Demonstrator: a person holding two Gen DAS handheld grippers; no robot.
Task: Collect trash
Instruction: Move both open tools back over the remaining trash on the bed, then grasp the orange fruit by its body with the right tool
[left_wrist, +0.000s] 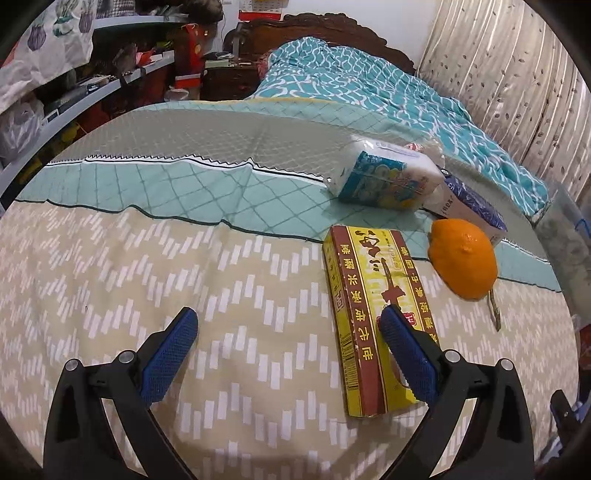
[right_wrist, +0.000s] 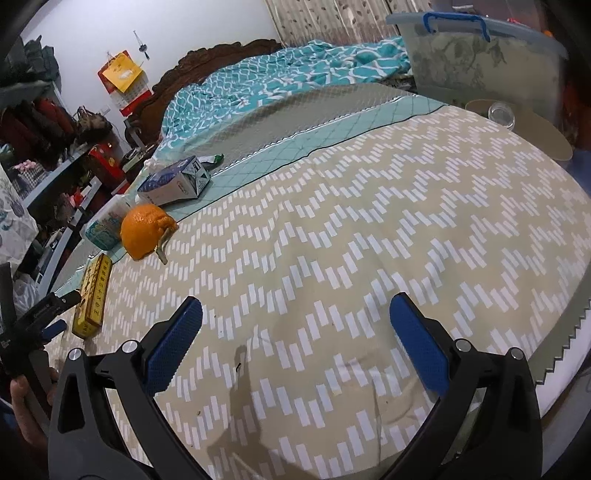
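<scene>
Evidently lined up for a pick, the left gripper (left_wrist: 286, 321) hangs spread and empty beside the yellow box (left_wrist: 373, 317); the right gripper (right_wrist: 295, 314) gapes idle.

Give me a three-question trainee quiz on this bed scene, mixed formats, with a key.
1. True or false: the left tool is shut on the yellow box.
2. Multiple choice: the orange lies (a) on top of the tissue pack, (b) on the bedspread beside the yellow box, (c) inside the clear plastic bin.
3. Fill in: the right tool hovers open over bare ____.

Key: 1 false, both tools are open and empty; 2 b; 3 bedspread.
</scene>
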